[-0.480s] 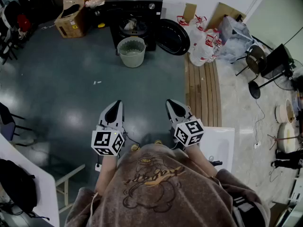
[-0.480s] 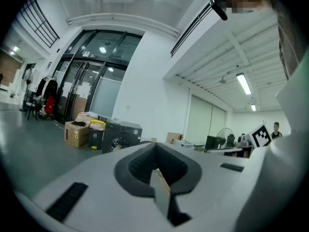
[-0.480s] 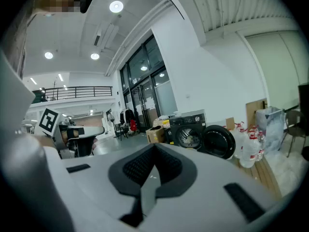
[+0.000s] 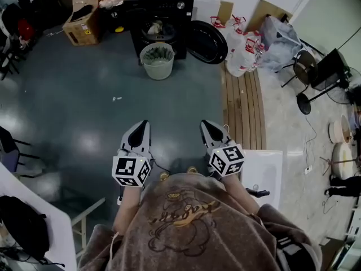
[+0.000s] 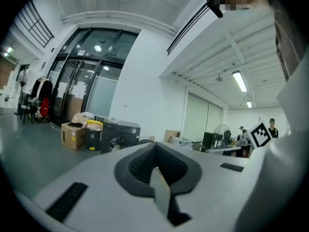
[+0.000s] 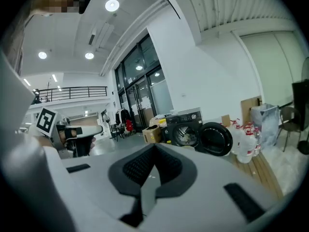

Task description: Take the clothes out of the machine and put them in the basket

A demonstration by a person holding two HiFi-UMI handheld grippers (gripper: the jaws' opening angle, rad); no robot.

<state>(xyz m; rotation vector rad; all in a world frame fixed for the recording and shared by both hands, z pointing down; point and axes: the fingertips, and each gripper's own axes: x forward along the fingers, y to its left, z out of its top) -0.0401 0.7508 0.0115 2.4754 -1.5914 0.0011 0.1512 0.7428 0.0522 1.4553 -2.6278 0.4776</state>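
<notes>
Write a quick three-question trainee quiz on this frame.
1. True or false: the round door of the black front-loading washing machine is open.
2. The pale green round plastic basket stands: A) before the machine; B) on wooden slats; C) on a cardboard box.
3. Fill in: the left gripper and right gripper are both ___, holding nothing.
Key: 1 true; 2 A; 3 shut.
</notes>
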